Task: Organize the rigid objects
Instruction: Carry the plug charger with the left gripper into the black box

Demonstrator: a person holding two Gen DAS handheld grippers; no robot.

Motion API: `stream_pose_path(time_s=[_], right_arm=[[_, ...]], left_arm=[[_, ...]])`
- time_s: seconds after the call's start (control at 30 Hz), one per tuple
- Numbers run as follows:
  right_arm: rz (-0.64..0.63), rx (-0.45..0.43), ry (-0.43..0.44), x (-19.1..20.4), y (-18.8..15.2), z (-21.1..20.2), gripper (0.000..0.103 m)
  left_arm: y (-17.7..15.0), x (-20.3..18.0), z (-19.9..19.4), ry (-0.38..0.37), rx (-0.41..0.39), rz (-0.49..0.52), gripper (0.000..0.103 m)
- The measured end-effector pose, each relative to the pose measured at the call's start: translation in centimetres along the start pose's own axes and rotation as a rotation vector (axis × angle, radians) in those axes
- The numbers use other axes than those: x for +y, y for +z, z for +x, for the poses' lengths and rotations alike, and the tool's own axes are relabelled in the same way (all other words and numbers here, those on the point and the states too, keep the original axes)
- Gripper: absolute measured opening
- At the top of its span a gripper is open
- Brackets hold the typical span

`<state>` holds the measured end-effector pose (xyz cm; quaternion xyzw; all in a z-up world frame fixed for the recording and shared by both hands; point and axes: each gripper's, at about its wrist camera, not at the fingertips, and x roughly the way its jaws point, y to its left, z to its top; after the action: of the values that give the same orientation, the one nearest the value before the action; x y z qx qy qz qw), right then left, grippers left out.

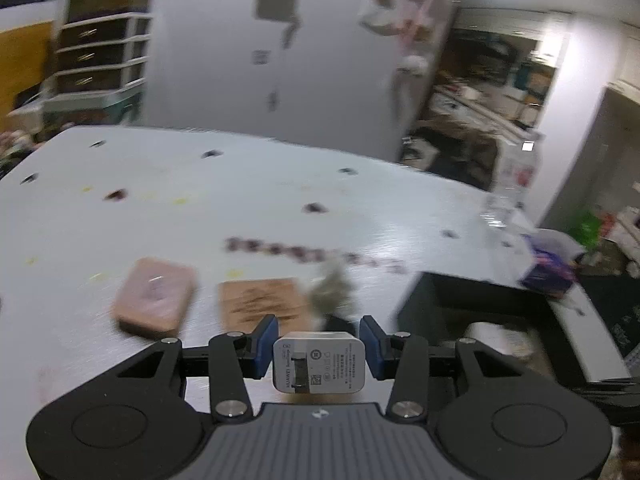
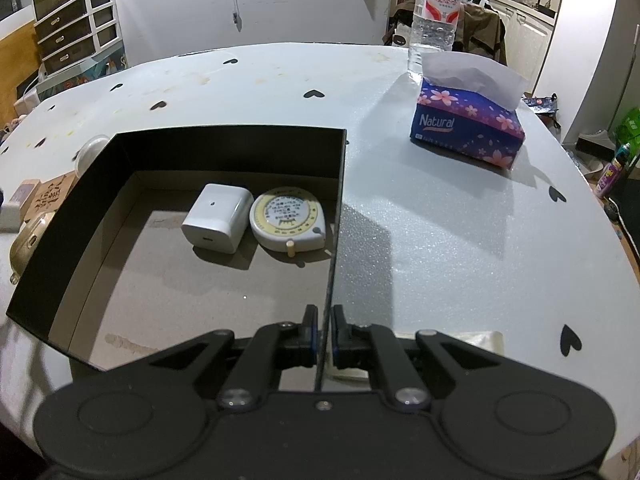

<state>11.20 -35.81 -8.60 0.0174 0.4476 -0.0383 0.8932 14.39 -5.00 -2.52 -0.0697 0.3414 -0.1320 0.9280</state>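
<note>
The bench (image 2: 440, 240) carries a black open box (image 2: 224, 148), already holding a white charger (image 2: 218, 222) and a round tape measure (image 2: 286, 222). The right gripper (image 2: 325, 336) is clenched on the box's right wall. The left gripper (image 1: 319, 350) grasps a white Huawei wall adapter (image 1: 319, 362) clear of the bench, the box to its right. A pink block (image 1: 154, 302) and a wooden plaque (image 1: 262, 306) are left outside, so I judge the sorting about half done. The left view is blurred; a greyish thing beside the plaque is unreadable.
</note>
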Motion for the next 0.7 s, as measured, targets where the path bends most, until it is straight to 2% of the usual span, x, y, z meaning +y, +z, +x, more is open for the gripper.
stream_pose_path(time_s=[0.17,0.3,0.5,0.7], right_arm=[[0.000,0.001,0.000,0.0,0.0,0.0,0.007],[0.000,0.002,0.000,0.0,0.0,0.1,0.007],[0.003,0.003,0.000,0.0,0.1,0.1,0.007],[0.006,0.003,0.007,-0.1,0.1,0.2,0.007]], left_arm=[[0.7,-4.4,0.3,-0.114,-0.016,0.055,0.045],[0.7,-8.1,1.6,-0.200,0.014,0.105,0.045],[-0.1,-11.9,6.3,-0.316,0.172,0.084,0.045],[-1.7,-14.4,10.0,-0.359,0.266,0.090,0.045]])
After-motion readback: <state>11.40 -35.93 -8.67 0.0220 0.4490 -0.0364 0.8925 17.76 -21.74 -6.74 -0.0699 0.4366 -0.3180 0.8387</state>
